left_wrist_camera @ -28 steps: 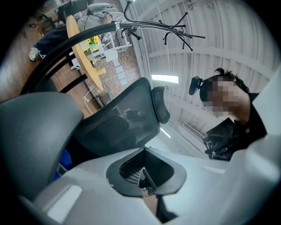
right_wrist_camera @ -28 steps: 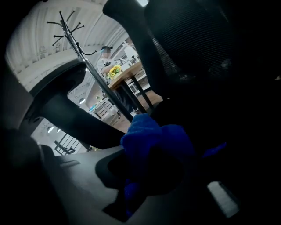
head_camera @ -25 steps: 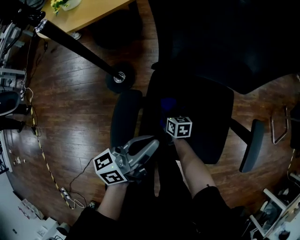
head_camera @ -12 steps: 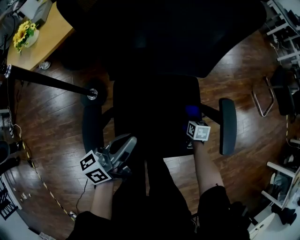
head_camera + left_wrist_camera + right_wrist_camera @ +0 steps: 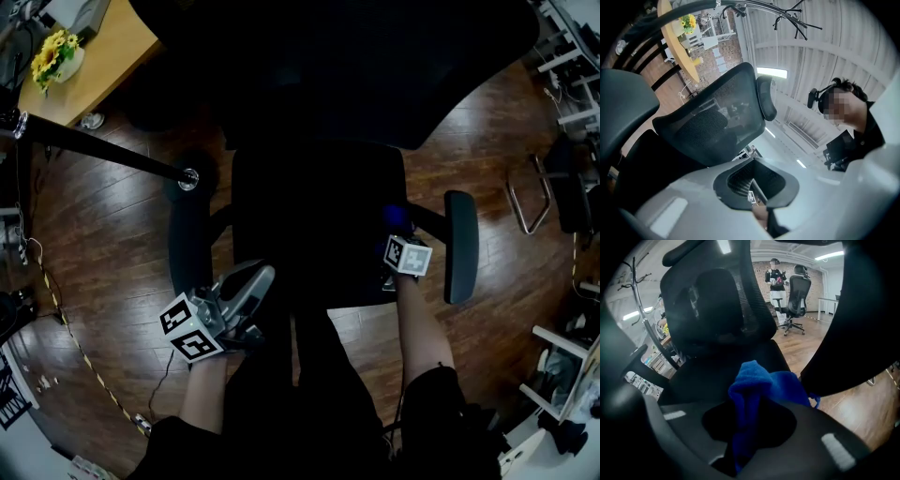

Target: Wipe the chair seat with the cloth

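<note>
One second ago in the head view the right gripper (image 5: 400,236) had the cloth (image 5: 397,217) at mid seat (image 5: 309,216); now it is at the right edge, so I judge wiping is under way. Left gripper (image 5: 246,287) view: jaws together, empty. Right gripper view: jaws clamped on the cloth.

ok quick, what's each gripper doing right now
Left gripper: shut, holding nothing.
Right gripper: shut on the blue cloth.
</note>
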The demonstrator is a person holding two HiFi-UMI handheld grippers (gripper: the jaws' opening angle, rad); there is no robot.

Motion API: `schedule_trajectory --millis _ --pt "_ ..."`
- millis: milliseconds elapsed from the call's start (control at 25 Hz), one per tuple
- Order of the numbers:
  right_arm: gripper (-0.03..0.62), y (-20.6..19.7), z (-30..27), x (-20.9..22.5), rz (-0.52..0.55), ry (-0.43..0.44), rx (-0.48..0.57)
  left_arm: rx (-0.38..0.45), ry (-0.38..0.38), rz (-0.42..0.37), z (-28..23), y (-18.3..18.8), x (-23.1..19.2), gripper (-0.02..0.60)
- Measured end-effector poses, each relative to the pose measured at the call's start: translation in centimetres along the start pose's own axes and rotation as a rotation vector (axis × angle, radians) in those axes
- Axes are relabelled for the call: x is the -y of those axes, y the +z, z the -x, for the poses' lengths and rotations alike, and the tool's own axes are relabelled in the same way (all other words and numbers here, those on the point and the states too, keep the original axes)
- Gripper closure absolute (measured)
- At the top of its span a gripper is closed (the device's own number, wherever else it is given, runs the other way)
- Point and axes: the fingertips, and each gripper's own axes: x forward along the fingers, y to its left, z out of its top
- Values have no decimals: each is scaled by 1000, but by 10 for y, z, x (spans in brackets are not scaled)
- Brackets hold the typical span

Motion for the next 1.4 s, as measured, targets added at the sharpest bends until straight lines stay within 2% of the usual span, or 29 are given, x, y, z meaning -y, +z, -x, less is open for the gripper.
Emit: schedule_trajectory --millis 80,160,480,600,760,840,920,1080,1200,1400 --pt "532 -4 -2 -6 24 0 -8 16 -1 -2 5 1 3 589" --pt "533 -8 -4 -33 74 46 -9 30 1 -6 12 4 6 589" --pt "533 -30 -20 -251 122 443 -50 114 36 -29 48 25 14 588" --pt "532 -48 -23 -317 118 544 -91 145 52 -34 58 31 15 589" --pt "531 -83 -37 -372 104 637 -162 165 71 -36 69 32 11 589" --pt "531 -99 -45 -384 112 664 -184 171 81 -34 75 31 10 589" --pt "533 -102 -46 -387 130 677 -162 172 88 -32 80 30 9 589" --pt "533 -103 -43 -377 171 659 -138 157 89 -27 79 25 6 589" --pt "533 -103 -45 -348 177 607 -131 145 71 -30 70 25 8 589" --pt "533 -99 -45 -262 137 468 -115 100 40 -35 52 21 10 588"
